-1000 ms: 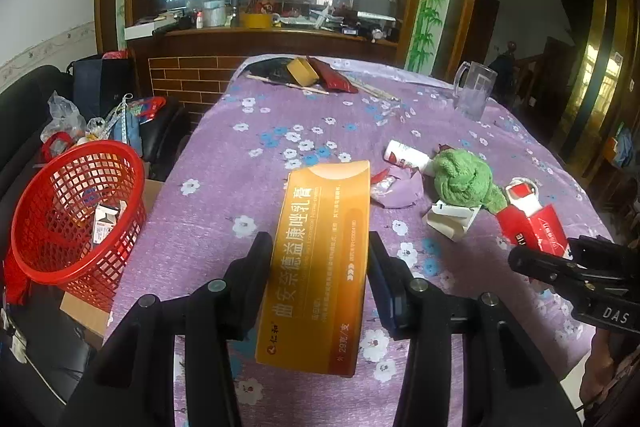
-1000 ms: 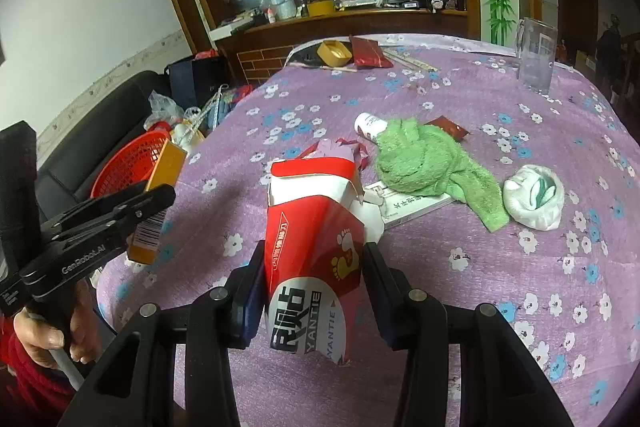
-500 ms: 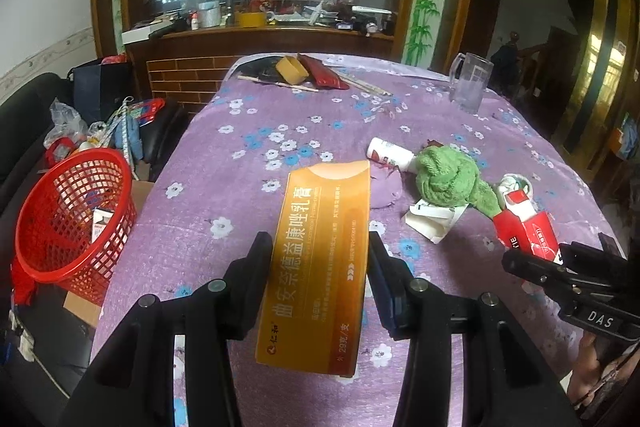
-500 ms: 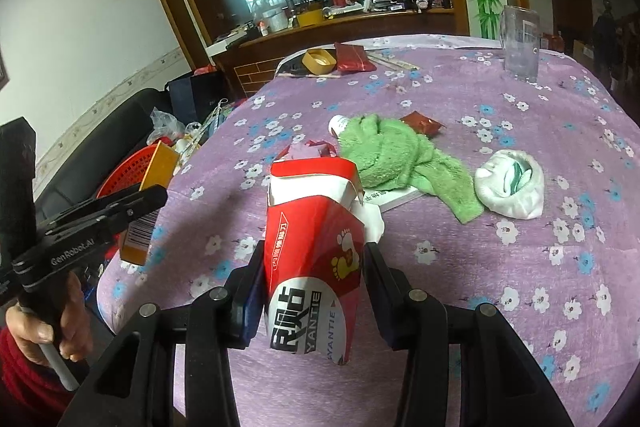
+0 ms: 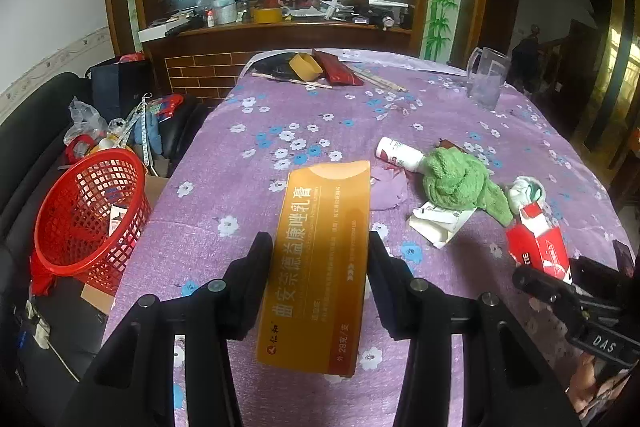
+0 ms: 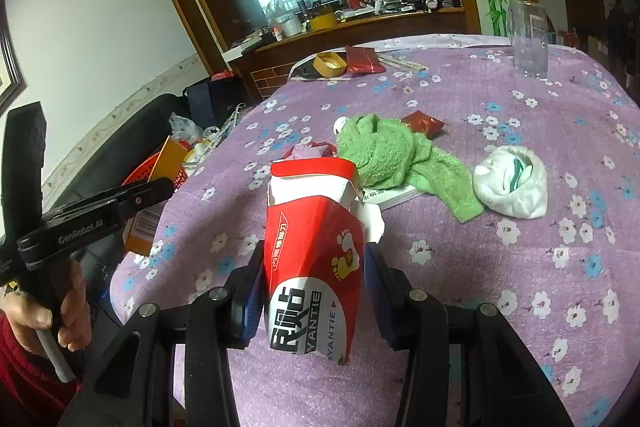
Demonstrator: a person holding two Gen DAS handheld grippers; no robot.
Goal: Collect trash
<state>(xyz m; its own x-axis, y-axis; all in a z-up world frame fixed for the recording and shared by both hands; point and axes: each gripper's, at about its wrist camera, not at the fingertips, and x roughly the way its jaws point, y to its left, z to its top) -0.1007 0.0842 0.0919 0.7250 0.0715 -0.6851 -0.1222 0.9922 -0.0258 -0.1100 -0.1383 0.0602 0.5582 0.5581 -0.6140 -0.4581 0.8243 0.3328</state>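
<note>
Trash in both grippers: left gripper (image 5: 318,259) jaws clamp a long orange cardboard box (image 5: 318,267), right gripper (image 6: 312,267) jaws clamp a torn red-and-white carton (image 6: 314,251).

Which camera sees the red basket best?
The left wrist view: the red plastic mesh basket shows whole beside the table, rim and inside visible. In the right wrist view only a sliver of it peeks out behind the left gripper and its orange box.

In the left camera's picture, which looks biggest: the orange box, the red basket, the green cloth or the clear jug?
1. orange box, though it is nearest the camera
2. red basket
3. green cloth
4. clear jug, farthest away
</note>
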